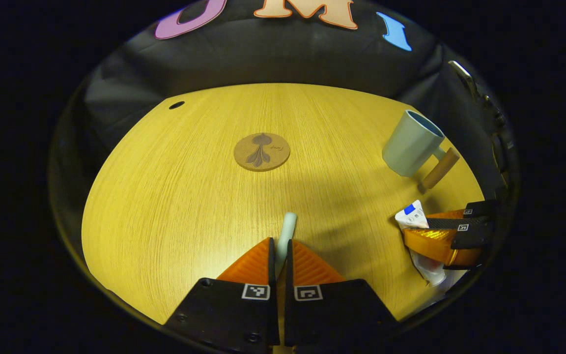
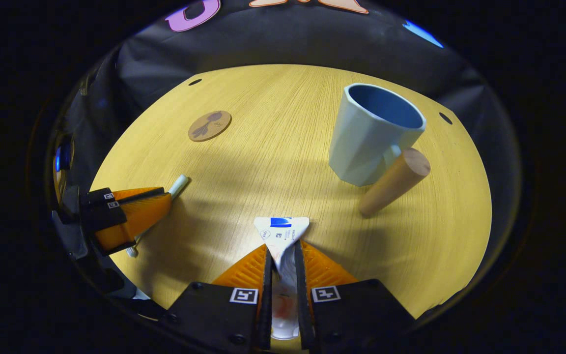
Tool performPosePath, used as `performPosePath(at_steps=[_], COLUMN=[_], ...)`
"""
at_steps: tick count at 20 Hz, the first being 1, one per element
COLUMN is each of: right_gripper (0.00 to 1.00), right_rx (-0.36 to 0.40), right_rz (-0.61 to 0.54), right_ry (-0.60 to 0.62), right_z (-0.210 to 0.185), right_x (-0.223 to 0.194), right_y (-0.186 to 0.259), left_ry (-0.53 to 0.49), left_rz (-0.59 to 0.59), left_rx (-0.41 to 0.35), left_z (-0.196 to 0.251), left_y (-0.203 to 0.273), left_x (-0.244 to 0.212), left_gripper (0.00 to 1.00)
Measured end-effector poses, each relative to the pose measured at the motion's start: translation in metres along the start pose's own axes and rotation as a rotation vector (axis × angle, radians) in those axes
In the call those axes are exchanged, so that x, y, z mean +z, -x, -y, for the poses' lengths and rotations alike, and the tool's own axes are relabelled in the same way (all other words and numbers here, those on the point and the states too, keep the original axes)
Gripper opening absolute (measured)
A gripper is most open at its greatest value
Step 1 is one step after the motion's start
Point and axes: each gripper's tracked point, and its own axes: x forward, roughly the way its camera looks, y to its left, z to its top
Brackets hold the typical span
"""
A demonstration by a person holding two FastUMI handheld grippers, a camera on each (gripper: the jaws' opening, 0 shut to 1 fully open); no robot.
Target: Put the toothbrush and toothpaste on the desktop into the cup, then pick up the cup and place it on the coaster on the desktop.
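My left gripper (image 1: 280,242) is shut on the pale green toothbrush (image 1: 287,230), whose end pokes out past the orange fingers. From the right gripper view, that gripper (image 2: 157,196) shows at the left with the toothbrush (image 2: 178,185) in it. My right gripper (image 2: 283,248) is shut on the white toothpaste tube (image 2: 281,230), its flat crimped end forward. The left gripper view has it (image 1: 423,231) at the right with the tube (image 1: 411,215). A light blue cup (image 2: 371,135) with a wooden handle (image 2: 395,183) stands upright ahead right. The round cork coaster (image 1: 262,152) lies mid-table.
The yellow wooden table (image 1: 175,196) has small round holes near its far corners (image 1: 176,105). Black cloth hangs behind the table. A metal fitting (image 1: 465,78) stands at the far right of the left gripper view.
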Motion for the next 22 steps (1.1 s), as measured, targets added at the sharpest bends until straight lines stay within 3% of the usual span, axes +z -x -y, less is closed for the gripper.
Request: performPosePath(at_steps=[4, 9, 13, 14, 15, 16, 17, 22], right_gripper=[0.23, 0.25, 0.25, 0.25, 0.17, 0.18, 0.13, 0.16], right_rx=[-0.002, -0.004, 0.037, 0.036, 0.037, 0.040, 0.040, 0.087], right_rz=[0.004, 0.019, 0.038, 0.050, 0.091, 0.104, 0.132, 0.199], right_ry=[0.000, 0.005, -0.071, -0.087, -0.107, -0.105, -0.109, -0.152], right_z=[0.000, 0.000, -0.004, -0.003, -0.001, 0.000, 0.001, -0.002], right_x=[0.001, 0.002, 0.006, 0.008, 0.018, 0.021, 0.027, 0.042], right_y=[0.001, 0.001, 0.003, 0.004, 0.009, 0.010, 0.012, 0.031], left_ry=[-0.036, 0.021, 0.015, 0.006, 0.001, -0.004, -0.008, -0.008], left_rz=[0.018, 0.030, 0.066, 0.080, 0.099, 0.109, 0.124, 0.196], left_rx=[-0.006, -0.042, -0.057, -0.061, -0.065, -0.066, -0.074, -0.089], left_z=[0.001, 0.002, 0.005, 0.005, 0.004, 0.004, 0.010, 0.007], left_y=[0.000, 0.000, 0.010, 0.014, 0.019, 0.023, 0.023, 0.040], left_x=[0.002, 0.005, 0.013, 0.017, 0.020, 0.025, 0.034, 0.052], left_gripper=[0.00, 0.00, 0.00, 0.00, 0.00, 0.00, 0.00, 0.00])
